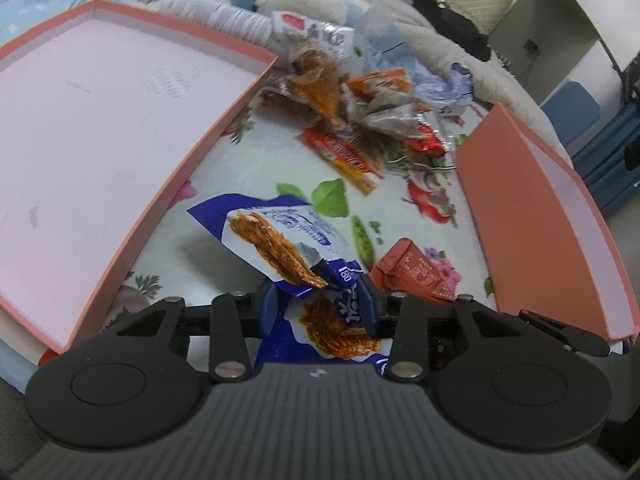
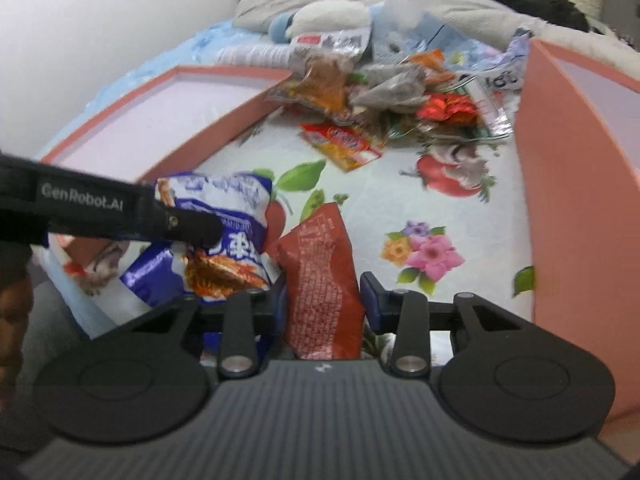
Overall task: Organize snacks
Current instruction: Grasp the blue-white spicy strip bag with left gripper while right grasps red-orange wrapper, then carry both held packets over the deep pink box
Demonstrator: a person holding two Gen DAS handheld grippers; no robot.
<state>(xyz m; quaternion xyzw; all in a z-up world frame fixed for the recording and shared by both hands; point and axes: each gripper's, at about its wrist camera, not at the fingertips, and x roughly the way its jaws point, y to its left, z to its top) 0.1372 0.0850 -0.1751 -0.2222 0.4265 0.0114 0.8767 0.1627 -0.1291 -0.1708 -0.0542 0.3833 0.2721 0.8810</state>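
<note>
My left gripper is shut on a blue and white snack packet with a picture of orange strips; the packet sticks up and forward from the pads. In the right wrist view that same left gripper reaches in from the left with the blue packet in it. My right gripper is shut on a red-brown snack packet that stands upright between its pads. This red packet shows just right of the blue one in the left wrist view. Both packets hang low over the flowered cloth.
A shallow pink-rimmed box lies at the left, and a second pink box stands tilted at the right. A heap of several loose snack packets lies between them farther back. Plush toys and clothing crowd the far side.
</note>
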